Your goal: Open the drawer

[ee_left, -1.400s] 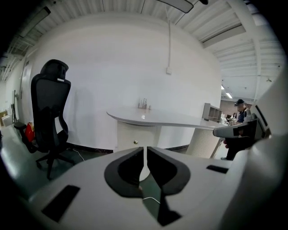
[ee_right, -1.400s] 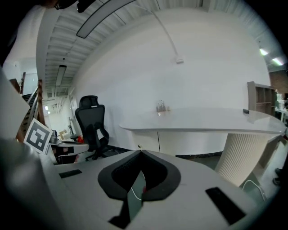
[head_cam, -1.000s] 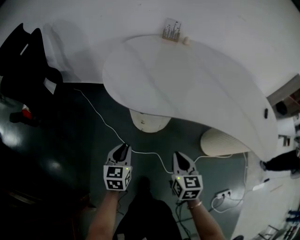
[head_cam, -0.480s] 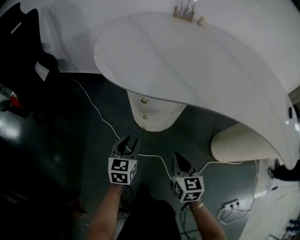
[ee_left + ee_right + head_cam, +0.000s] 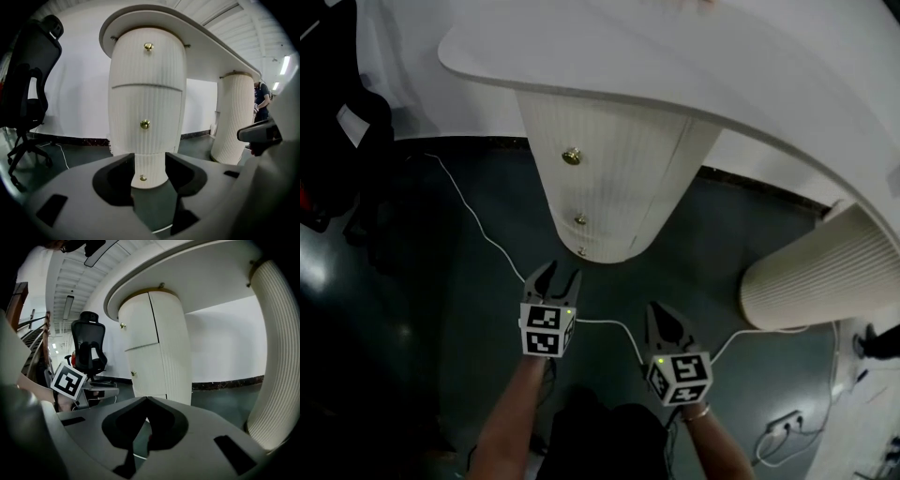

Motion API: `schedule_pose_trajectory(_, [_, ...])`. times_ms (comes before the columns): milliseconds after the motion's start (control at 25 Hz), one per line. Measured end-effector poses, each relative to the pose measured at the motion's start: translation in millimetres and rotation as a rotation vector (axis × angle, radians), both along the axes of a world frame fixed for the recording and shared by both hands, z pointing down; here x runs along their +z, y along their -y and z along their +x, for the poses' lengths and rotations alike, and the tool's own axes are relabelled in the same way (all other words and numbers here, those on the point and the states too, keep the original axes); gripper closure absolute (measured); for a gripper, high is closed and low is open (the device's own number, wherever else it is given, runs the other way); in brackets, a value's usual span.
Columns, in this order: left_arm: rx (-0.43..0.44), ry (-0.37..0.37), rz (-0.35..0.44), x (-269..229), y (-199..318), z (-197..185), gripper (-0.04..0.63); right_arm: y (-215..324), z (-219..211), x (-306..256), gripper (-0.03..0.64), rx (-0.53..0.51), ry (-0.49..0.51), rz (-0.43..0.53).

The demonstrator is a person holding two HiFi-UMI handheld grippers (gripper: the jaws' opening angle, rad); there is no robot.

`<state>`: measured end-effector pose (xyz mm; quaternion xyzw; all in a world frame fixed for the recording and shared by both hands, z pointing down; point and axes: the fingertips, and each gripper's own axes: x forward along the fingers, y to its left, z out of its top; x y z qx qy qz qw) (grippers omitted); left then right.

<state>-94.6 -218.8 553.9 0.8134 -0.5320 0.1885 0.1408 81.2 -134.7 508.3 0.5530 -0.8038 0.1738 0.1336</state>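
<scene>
My left tongs [image 5: 553, 274] are opening, nothing between them, aimed at the ribbed drawer pedestal [image 5: 614, 178] under the counter [image 5: 656, 56], well apart, its drawers closed; my right tongs [image 5: 662, 314] are pinched together, empty

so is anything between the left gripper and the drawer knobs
Nothing visible. The left gripper faces the ribbed drawer pedestal, apart from it, its jaws opening with nothing between them; the lowest knob shows through the gap, farther off. The white cable lies on the floor, not in the path.
</scene>
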Motion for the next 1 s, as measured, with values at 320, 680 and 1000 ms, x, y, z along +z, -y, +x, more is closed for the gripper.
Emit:
schedule_pose_trajectory(320, [-0.010,0.005,-0.041,94,30,6,0.390,23,2,86,0.614,0.001,0.009,0.006])
schedule_pose_trajectory(680, [-0.008,0.004,-0.071,149,73,18,0.390,43,-10,137,0.614,0.001,-0.002,-0.015])
schedule_pose_trajectory(1000, [-0.005,0.041,-0.150,188,95,21,0.391,46,-9,152,0.614,0.014,-0.004,-0.028])
